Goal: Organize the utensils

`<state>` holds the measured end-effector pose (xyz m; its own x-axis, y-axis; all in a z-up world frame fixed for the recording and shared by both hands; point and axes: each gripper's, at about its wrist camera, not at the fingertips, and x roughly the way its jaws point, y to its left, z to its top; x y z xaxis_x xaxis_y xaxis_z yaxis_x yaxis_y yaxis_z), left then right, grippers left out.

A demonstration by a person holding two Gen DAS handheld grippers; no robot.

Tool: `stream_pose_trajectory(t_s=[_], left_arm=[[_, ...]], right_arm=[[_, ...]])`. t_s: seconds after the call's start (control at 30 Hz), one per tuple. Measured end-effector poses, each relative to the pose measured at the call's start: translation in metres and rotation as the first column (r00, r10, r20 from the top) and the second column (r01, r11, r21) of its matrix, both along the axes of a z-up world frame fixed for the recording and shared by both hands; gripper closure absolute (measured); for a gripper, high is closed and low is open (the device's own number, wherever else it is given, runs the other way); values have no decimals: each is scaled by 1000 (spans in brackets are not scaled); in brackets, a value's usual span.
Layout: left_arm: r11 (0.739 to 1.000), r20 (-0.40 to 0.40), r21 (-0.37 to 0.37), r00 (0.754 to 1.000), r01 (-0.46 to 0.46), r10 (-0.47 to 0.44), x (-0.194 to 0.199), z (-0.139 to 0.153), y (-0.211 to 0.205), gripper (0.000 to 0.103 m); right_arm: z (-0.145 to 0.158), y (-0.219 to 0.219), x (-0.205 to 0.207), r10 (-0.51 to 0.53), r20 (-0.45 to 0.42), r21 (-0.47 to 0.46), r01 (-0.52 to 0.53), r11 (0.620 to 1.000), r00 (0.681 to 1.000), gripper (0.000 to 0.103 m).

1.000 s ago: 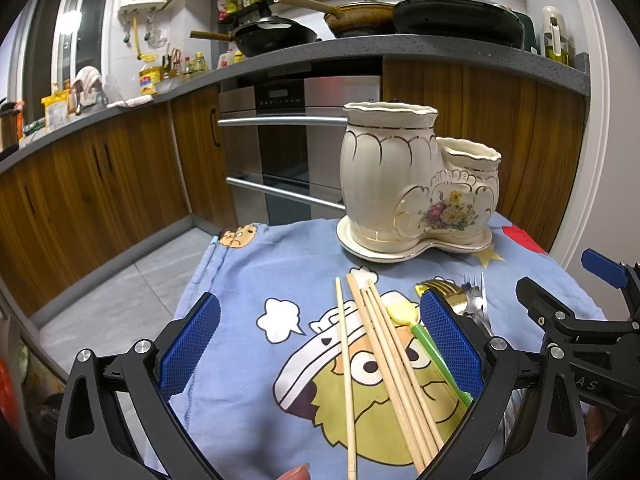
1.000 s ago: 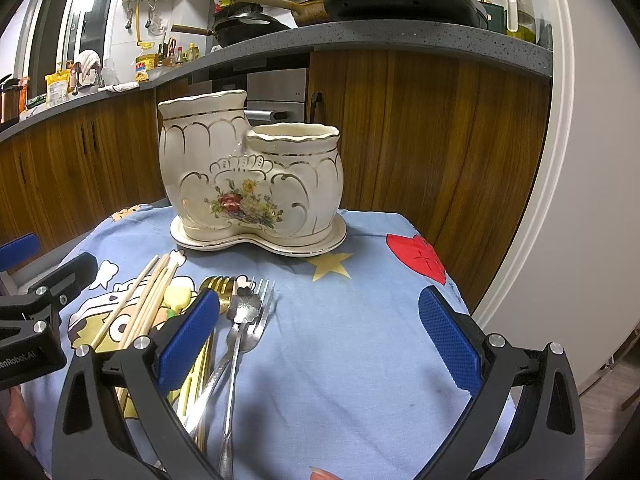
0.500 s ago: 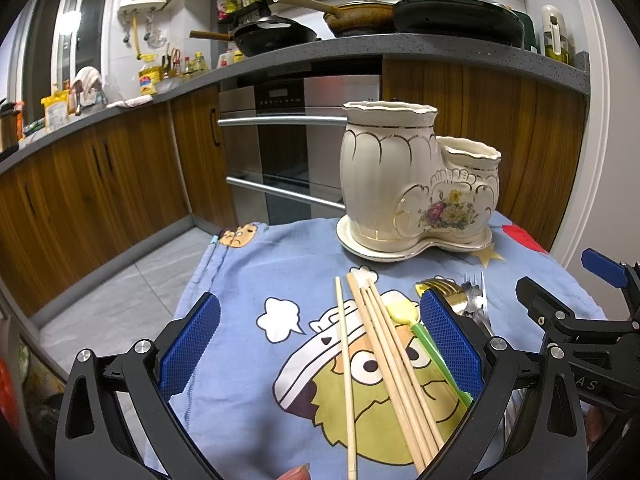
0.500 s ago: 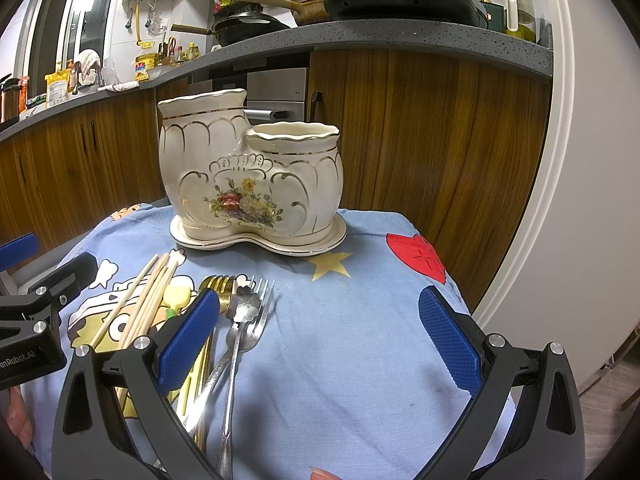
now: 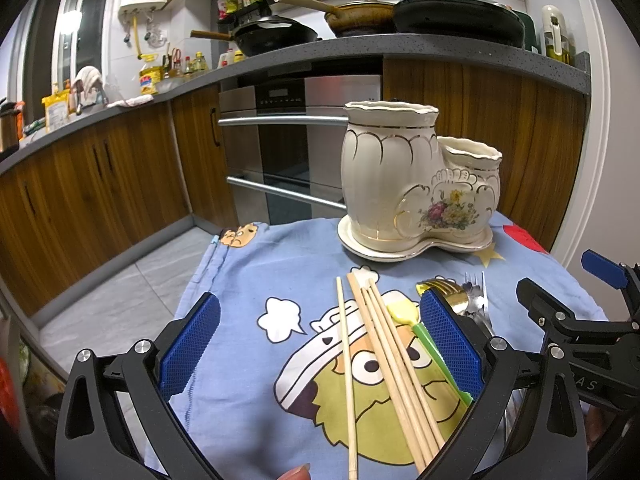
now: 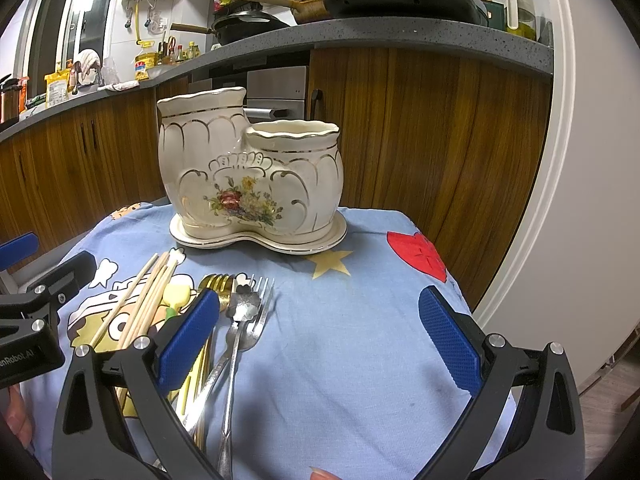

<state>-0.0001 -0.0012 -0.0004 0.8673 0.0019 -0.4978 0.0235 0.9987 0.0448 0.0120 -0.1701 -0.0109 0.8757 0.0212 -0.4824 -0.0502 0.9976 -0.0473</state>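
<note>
A cream ceramic utensil holder (image 5: 400,184) (image 6: 248,176) with two pots, one tall and one short, stands on its saucer at the far side of a small table. Several wooden chopsticks (image 5: 384,364) (image 6: 140,304) lie on the blue cartoon cloth, with a yellow-green spoon (image 5: 420,332) (image 6: 176,294), a gold fork (image 5: 444,286) (image 6: 218,282) and silver forks (image 5: 476,300) (image 6: 244,320) beside them. My left gripper (image 5: 320,344) hovers open over the chopsticks. My right gripper (image 6: 320,336) hovers open, its left finger over the gold fork and spoon handles.
The blue cloth (image 6: 360,320) covers a small table with its edges close on all sides. Wooden cabinets (image 5: 100,184), a steel oven (image 5: 288,152) and a grey counter (image 5: 400,46) with pans stand behind. A white door frame (image 6: 560,160) is at the right.
</note>
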Motion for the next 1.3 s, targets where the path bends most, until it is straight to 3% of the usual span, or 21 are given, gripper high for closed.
stream_pose_trajectory(t_s=[0.97,1.1,1.23,1.3], left_arm=[[1000,0,-4,1000,0,0,0,0,1,3],[1000,-9,-19,1000,3,-3,2,-3,6,3],[995,-5,-95,999,34,-34,3,1,19,4],[996,1,-87,1000,27,-27,3,1,17,4]], right_arm=[[-5,-1,0,0,-7,3,0,1000,1000,5],[-5,-4,2,-7,-22,22,7,1000,1000,5],[-2,-9,13,38,-66,91,-31,995,997,5],[1,-10,14,42,-71,99,-35,994,997,5]])
